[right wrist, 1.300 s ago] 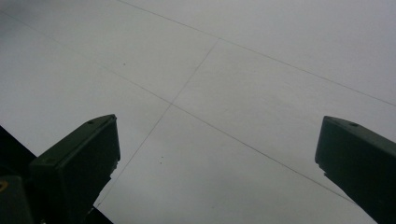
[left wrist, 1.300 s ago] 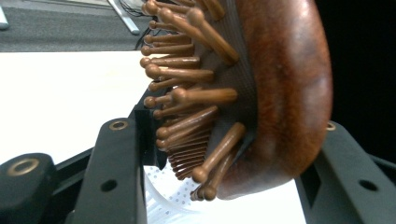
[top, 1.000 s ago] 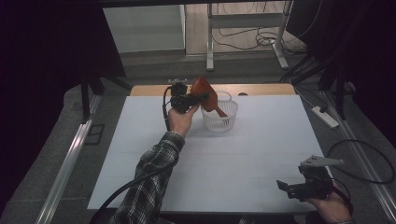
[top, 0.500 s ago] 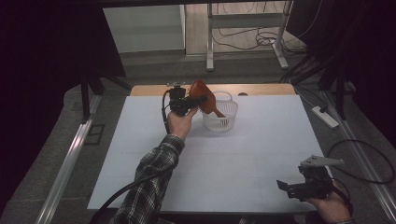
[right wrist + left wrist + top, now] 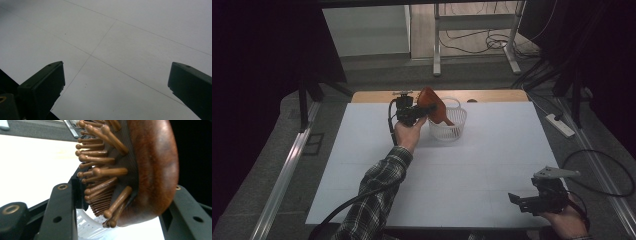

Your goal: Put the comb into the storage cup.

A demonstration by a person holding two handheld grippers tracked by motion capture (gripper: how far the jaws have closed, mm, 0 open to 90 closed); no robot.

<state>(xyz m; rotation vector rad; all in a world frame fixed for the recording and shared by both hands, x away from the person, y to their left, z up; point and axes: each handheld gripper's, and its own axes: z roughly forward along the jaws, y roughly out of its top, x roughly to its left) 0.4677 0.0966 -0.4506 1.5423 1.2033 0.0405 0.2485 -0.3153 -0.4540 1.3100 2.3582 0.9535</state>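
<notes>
1. Over the white basket point(image 5: 447, 125) at the counter's point(image 5: 492, 165) far edge, the left gripper point(image 5: 424, 110) pinches a wooden hairbrush point(image 5: 434, 107).
2. Near the front edge, the right gripper point(image 5: 524, 200) idles, jaws spread.
3. Judged step: placing; next, lower and release.

the basket point(image 5: 448, 125) stands on the table point(image 5: 492, 150) near its far edge; the hairbrush point(image 5: 433, 107) is above the basket's left rim, the right gripper point(image 5: 524, 201) at the near right corner
</notes>
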